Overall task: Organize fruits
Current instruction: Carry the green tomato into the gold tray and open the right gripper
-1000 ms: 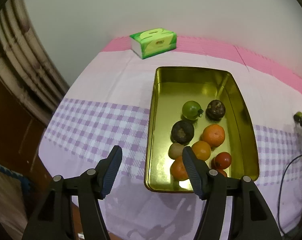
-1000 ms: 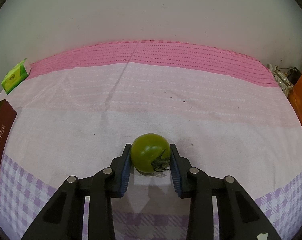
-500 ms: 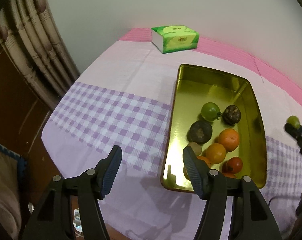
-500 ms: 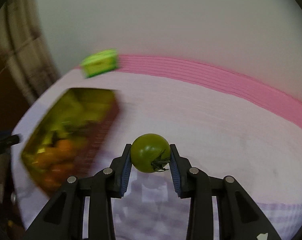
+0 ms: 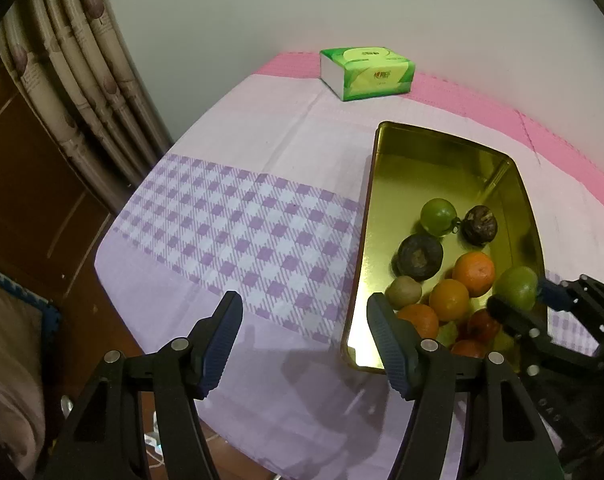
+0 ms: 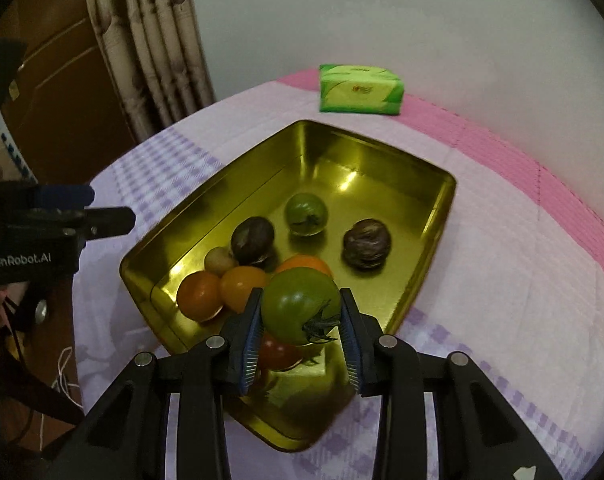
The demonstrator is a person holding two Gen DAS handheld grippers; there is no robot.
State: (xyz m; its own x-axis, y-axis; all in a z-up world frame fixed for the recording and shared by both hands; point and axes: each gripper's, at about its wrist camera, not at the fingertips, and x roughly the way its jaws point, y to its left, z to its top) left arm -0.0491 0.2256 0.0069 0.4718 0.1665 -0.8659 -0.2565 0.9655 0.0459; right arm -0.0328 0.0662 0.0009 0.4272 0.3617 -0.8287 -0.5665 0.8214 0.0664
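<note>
- Right gripper (image 6: 301,327): fingers clamped on a green tomato (image 6: 301,309), held above the near end of the gold tin (image 6: 438,216).
- Left gripper (image 5: 302,340): fingers spread wide, gripping nothing, hanging over the checked cloth (image 5: 238,236) just left of the tin.
- In the tin: a second green tomato (image 6: 305,213), two dark brown fruits (image 6: 252,240), oranges (image 6: 200,295), a red fruit (image 6: 278,354).
- Far on the table: green tissue pack (image 6: 360,89).

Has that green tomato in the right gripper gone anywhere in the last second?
Yes. The green tomato, gripped by the right gripper, was over bare tablecloth; now it hangs above the gold tin holding the other fruit.
</note>
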